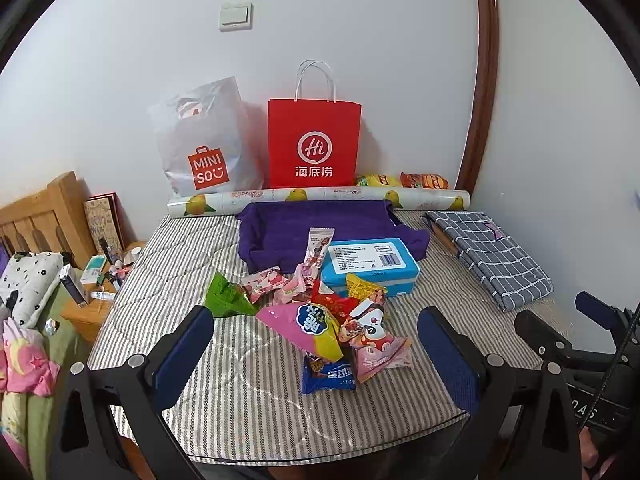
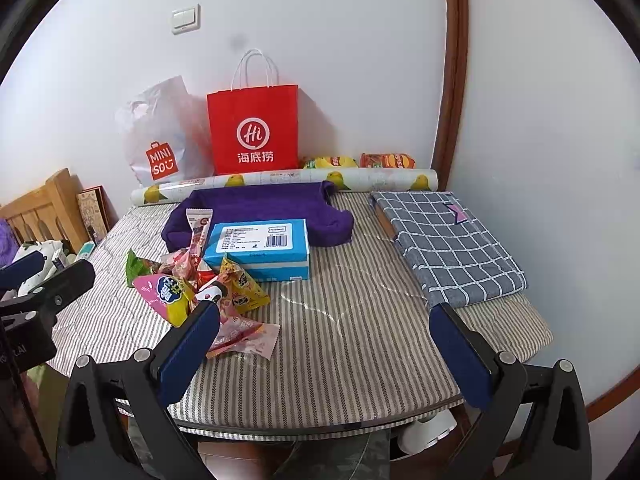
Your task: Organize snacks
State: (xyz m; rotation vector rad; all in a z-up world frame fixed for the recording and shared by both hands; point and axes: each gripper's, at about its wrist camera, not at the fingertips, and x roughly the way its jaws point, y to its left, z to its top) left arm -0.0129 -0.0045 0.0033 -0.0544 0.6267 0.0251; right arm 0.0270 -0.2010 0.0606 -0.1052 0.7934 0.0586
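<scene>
Hovering wide apart and empty, left hand-held gripper [image 1: 316, 334] frames the crinkly foil snack pile [image 1: 320, 316] at frame centre on the striped tabletop [image 1: 248, 412], likely lining up a first pick. Right hand-held gripper [image 2: 324, 330] also gapes empty; purple fabric bin [image 2: 256, 208] behind the blue box [image 2: 260, 248] looks the destination.

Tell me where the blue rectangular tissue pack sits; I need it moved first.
In both views the blue rectangular tissue pack lies mid-table, against the purple cloth tray, just right of the snack packet pile.

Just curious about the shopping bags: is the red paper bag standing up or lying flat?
Standing upright. The red paper bag rests against the wall, handles pointing up, logo facing forward.
</scene>
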